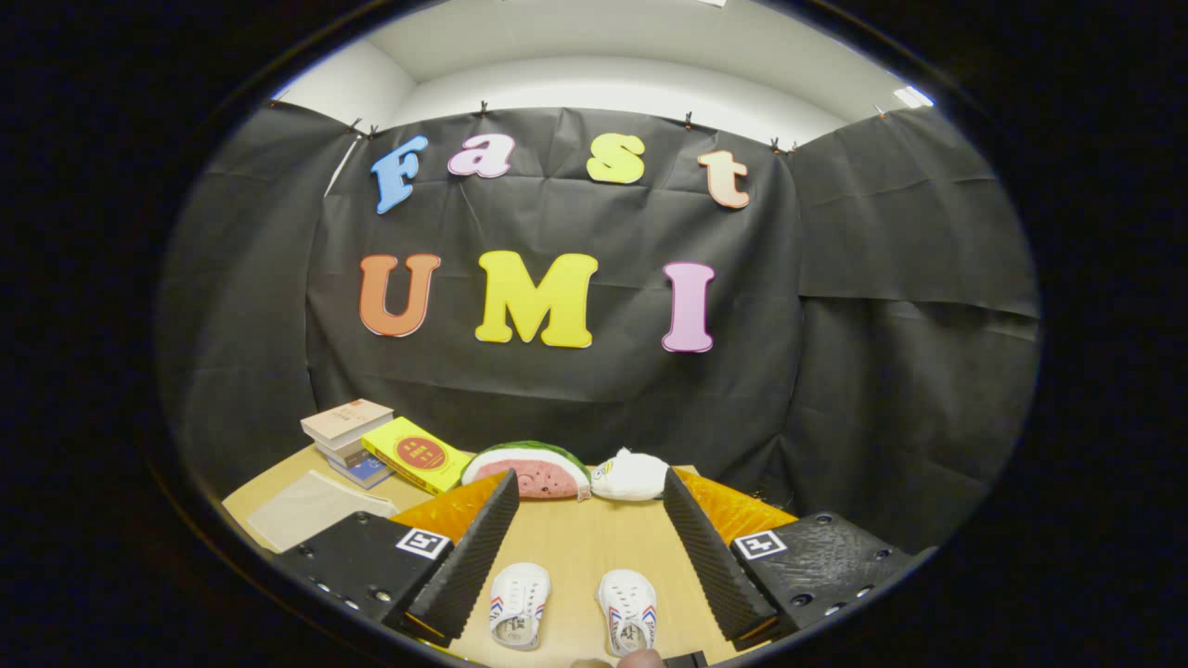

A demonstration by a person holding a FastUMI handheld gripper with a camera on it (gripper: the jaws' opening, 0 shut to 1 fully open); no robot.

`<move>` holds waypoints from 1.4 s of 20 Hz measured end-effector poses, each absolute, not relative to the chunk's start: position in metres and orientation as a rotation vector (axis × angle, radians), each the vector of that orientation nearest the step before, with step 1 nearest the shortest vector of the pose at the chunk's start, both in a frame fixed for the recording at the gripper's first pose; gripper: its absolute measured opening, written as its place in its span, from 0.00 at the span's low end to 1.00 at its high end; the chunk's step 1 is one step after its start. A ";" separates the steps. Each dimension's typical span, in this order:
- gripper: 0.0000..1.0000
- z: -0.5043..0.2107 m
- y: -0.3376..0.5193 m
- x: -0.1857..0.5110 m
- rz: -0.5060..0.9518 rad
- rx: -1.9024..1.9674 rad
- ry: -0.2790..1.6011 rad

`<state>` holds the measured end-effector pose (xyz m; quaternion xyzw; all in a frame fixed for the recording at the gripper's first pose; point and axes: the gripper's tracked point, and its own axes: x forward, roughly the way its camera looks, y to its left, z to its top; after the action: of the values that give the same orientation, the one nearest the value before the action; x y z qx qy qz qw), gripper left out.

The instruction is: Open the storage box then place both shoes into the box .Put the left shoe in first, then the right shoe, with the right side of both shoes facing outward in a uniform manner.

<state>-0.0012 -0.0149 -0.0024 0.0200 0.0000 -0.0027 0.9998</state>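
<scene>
Two small white shoes with red and blue side stripes stand side by side on the wooden table, toes pointing away from me. The left-hand shoe (519,605) and the right-hand shoe (627,611) both lie between my fingers, near their base. My gripper (589,482) is open, its fingers spread wide above the table with nothing held. A translucent storage box (311,506) with its lid on lies flat at the table's left, beyond my left finger.
A stack of books (348,429) and a yellow book (415,455) sit at the back left. A watermelon-slice plush (529,470) and a small white plush (631,475) lie just past my fingertips. A fingertip of a person's hand (640,659) shows by the right-hand shoe.
</scene>
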 end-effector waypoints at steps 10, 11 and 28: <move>0.95 -0.010 0.005 0.002 0.040 0.038 0.013; 0.95 -0.011 0.009 0.004 0.046 0.041 0.016; 0.95 -0.073 0.147 0.007 0.346 0.146 0.164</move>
<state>0.0068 0.1475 -0.0732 0.0726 0.0815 0.1716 0.9791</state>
